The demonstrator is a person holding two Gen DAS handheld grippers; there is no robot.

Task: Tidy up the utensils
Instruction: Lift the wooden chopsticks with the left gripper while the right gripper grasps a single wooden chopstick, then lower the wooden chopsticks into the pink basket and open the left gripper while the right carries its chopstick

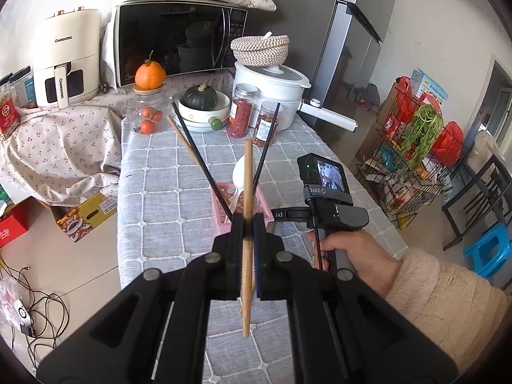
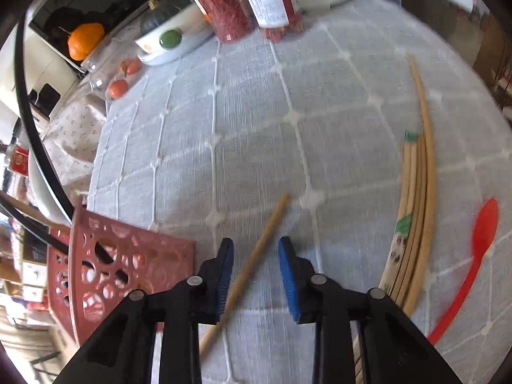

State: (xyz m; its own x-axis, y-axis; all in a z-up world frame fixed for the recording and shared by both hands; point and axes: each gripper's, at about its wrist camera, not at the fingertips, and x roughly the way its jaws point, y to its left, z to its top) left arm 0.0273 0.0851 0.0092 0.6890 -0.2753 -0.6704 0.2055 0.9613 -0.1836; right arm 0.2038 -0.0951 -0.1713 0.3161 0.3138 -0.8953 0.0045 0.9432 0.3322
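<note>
My left gripper [image 1: 248, 224] is shut on a wooden chopstick [image 1: 247, 192], held upright above the pink perforated basket [image 1: 220, 220]. The basket holds black chopsticks [image 1: 198, 156], another wooden chopstick and a white spoon [image 1: 240, 172]. My right gripper [image 2: 256, 252] is open, low over the grey checked tablecloth, its jaws astride a wooden chopstick [image 2: 256, 256] lying on the cloth. The basket [image 2: 105, 262] is at its left. A bundle of wooden chopsticks [image 2: 416, 211] and a red plastic spoon [image 2: 470, 256] lie on the cloth to its right.
At the table's far end stand jars of red goji [image 1: 240, 112], a bowl with a green squash [image 1: 200, 102], a glass jar with oranges [image 1: 147, 112], a white pot [image 1: 275, 86] and a microwave [image 1: 179, 41]. A wire rack [image 1: 412, 160] stands right of the table.
</note>
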